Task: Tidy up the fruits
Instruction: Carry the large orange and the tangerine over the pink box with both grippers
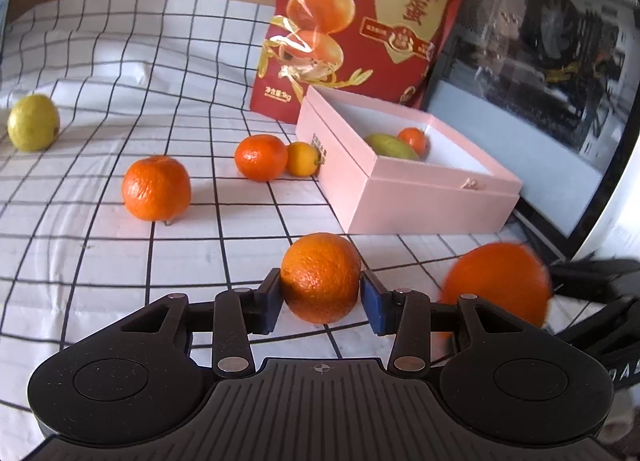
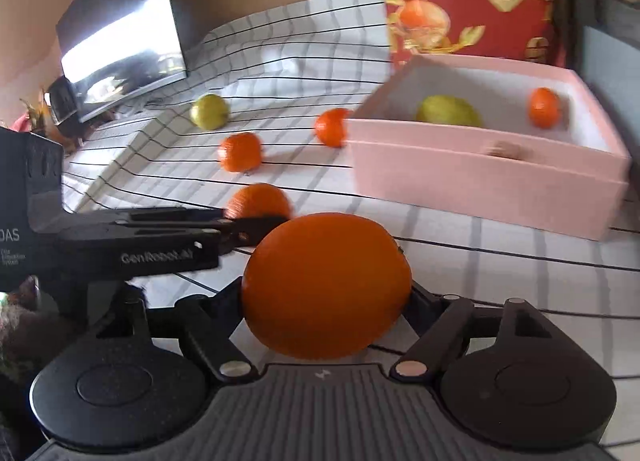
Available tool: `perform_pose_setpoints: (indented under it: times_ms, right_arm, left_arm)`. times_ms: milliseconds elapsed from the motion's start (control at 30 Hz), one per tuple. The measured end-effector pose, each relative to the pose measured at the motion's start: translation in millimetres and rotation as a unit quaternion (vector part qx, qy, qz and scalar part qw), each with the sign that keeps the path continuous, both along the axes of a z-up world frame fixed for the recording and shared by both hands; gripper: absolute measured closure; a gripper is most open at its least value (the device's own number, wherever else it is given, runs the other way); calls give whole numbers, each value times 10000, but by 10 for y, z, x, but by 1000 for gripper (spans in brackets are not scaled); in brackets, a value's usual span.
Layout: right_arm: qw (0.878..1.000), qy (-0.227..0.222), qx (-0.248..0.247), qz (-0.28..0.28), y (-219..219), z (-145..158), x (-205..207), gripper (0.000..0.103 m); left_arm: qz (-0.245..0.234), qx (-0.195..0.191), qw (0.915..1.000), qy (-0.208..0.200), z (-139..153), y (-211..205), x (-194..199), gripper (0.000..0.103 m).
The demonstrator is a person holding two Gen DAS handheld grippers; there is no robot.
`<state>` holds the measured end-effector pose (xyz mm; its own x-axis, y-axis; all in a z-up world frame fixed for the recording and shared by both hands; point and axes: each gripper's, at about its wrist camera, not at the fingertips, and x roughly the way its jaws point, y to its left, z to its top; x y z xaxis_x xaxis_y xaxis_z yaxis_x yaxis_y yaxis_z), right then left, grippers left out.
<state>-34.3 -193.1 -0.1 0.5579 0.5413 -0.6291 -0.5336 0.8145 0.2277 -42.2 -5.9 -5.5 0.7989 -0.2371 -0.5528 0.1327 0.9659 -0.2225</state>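
Observation:
My left gripper [image 1: 322, 297] is shut on an orange [image 1: 321, 278] just above the checked cloth. My right gripper [image 2: 326, 293] is shut on a bigger orange [image 2: 326, 285], which also shows blurred in the left wrist view [image 1: 496, 285]. The open pink box [image 1: 424, 197] holds a green fruit [image 1: 390, 146] and a small orange [image 1: 414, 139]; the box also shows in the right wrist view [image 2: 480, 181]. On the cloth lie two oranges [image 1: 156, 188] [image 1: 261, 157], a small yellow-orange fruit [image 1: 303, 158] against the box, and a yellow-green fruit [image 1: 34, 123].
A red printed bag [image 1: 360, 21] stands behind the box. A dark screen [image 1: 540, 73] leans at the right. The left gripper's body [image 2: 132, 237] reaches in beside my right one. The checked cloth [image 1: 100, 261] covers the surface.

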Motion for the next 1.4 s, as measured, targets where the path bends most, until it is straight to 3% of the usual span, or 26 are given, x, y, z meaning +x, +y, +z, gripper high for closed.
perform_pose_setpoints:
  times_ms: [167, 367, 567, 700, 800, 1233, 1400]
  right_arm:
    - [9926, -595, -811, -686, -207, 10, -103, 23]
    - [9936, -576, -589, -776, -382, -45, -108, 23]
    - [9926, -501, -698, -858, -378, -127, -77, 21]
    - [9949, -395, -419, -825, -472, -80, -108, 20]
    - [9956, -359, -190, -839, -535, -13, -133, 20]
    - [9929, -601, -563, -859, -402, -55, -72, 21]
    - [9931, -549, -521, -899, -401, -11, -26, 21]
  left_arm:
    - [44, 481, 9988, -78, 34, -151, 77, 55]
    - [26, 665, 9977, -106, 54, -241, 72, 55]
    - [-227, 299, 9993, 13, 54, -238, -35, 56]
    - [-523, 7, 9986, 123, 55, -247, -137, 56]
    - [-608, 59, 9981, 105, 55, -298, -201, 56]
    - [-735, -221, 9970, 69, 44, -251, -124, 56]
    - [-913, -517, 9944, -113, 275, -210, 101, 56]
